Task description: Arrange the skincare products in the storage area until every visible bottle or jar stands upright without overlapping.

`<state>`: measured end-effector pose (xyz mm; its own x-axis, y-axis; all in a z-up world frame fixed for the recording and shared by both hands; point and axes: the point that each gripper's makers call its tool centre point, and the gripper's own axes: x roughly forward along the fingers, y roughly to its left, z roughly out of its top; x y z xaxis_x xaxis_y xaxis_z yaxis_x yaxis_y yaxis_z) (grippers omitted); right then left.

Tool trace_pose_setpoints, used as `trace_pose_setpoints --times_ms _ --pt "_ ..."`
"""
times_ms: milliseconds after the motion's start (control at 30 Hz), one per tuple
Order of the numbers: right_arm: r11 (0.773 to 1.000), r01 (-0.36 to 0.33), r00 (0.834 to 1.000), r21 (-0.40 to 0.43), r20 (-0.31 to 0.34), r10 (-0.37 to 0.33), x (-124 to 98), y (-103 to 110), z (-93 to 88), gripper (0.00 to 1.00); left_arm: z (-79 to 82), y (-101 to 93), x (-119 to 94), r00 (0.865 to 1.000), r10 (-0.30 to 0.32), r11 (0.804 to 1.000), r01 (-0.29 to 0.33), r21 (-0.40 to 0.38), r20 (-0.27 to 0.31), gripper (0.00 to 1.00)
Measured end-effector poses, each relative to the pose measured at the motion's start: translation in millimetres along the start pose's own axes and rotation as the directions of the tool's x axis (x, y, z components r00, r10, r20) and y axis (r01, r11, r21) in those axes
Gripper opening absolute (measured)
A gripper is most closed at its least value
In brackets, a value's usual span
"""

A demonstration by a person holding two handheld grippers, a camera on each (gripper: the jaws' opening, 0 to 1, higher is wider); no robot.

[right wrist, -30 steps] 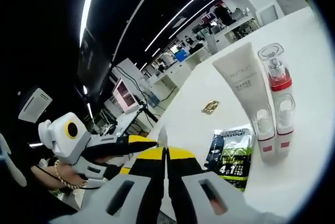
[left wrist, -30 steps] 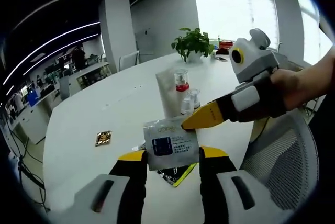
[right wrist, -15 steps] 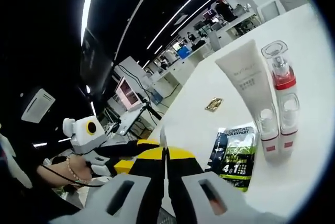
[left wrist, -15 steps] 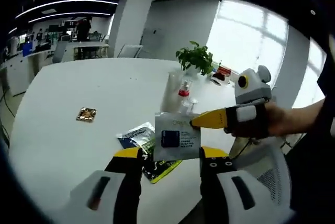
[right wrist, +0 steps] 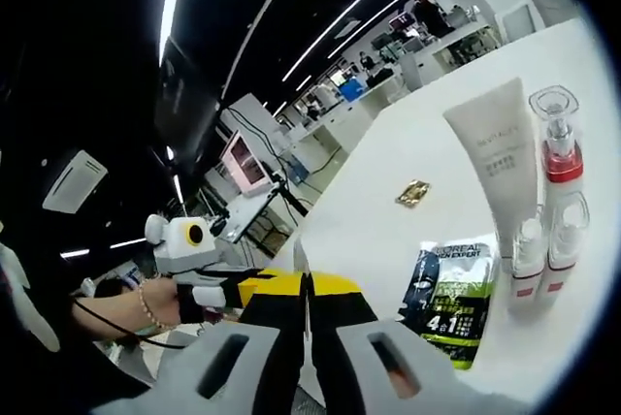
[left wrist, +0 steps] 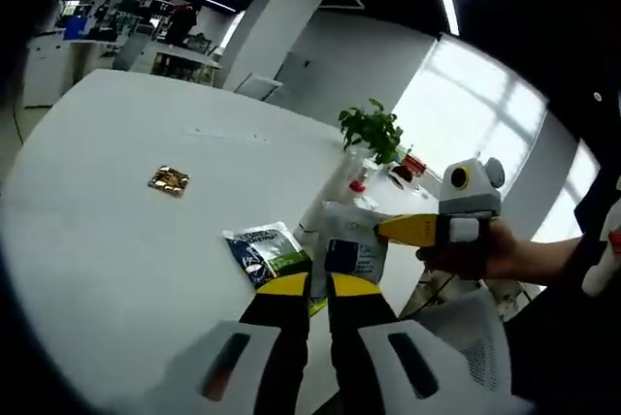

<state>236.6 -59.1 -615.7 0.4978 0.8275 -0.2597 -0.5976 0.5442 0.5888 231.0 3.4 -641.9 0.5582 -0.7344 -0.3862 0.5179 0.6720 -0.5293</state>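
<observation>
Both my grippers pinch one thin white sachet [left wrist: 351,248] — left gripper [left wrist: 318,286] closed on its lower edge, right gripper [right wrist: 305,284] closed on it edge-on — held in the air near the green sachet [right wrist: 448,301]. I judge one gripper should release first. The tube [right wrist: 502,155] and pump bottle [right wrist: 561,168] stand upright just beyond the green sachet.

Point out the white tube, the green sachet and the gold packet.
white tube [right wrist: 497,158], right gripper view, middle of its body
green sachet [right wrist: 449,299], right gripper view, printed front
gold packet [left wrist: 168,180], left gripper view, its centre
</observation>
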Motion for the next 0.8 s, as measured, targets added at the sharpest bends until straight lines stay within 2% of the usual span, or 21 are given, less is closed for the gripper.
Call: trace_pose_setpoints --times_ms 67,167,233,367,433,500,633,800 --pt "0.994 0.048 0.997 -0.096 -0.052 -0.053 5.9 -5.3 -4.7 0.01 -3.4 3.0 -1.5 1.000 0.013 0.998 -0.014 -0.054 -0.012 0.01" --pt "0.982 0.058 0.993 -0.181 -0.094 -0.076 19.1 -2.9 -10.1 0.01 -12.8 14.2 -3.1 0.998 0.046 0.994 -0.049 -0.100 -0.038 0.00" --pt "0.959 0.094 0.985 -0.266 -0.115 -0.129 28.5 -9.5 -14.0 0.01 -18.5 20.9 -3.8 0.997 0.062 0.987 -0.069 -0.147 -0.051 0.00" --pt "0.915 0.119 0.969 -0.385 -0.157 -0.192 43.6 -23.0 -26.5 0.01 -30.8 33.4 -3.7 0.991 0.105 0.980 -0.117 -0.158 -0.086 0.00" --pt "0.906 0.123 0.963 -0.406 -0.173 -0.208 48.8 -22.9 -32.5 0.01 -37.9 42.1 -2.8 0.986 0.124 0.977 -0.141 -0.159 -0.112 0.00" --pt "0.880 0.118 0.954 -0.459 -0.193 -0.229 57.5 -30.7 -41.3 0.01 -41.4 45.0 -2.4 0.983 0.132 0.976 -0.151 -0.160 -0.124 0.00" --pt "0.869 0.120 0.945 -0.480 -0.213 -0.249 68.8 -40.6 -49.7 0.01 -49.9 53.5 2.0 0.979 0.147 0.970 -0.171 -0.175 -0.143 0.00" --pt "0.856 0.110 0.933 -0.505 -0.245 -0.265 80.2 -50.1 -58.7 0.01 -58.1 69.4 10.2 0.965 0.188 0.964 -0.217 -0.156 -0.184 0.00"
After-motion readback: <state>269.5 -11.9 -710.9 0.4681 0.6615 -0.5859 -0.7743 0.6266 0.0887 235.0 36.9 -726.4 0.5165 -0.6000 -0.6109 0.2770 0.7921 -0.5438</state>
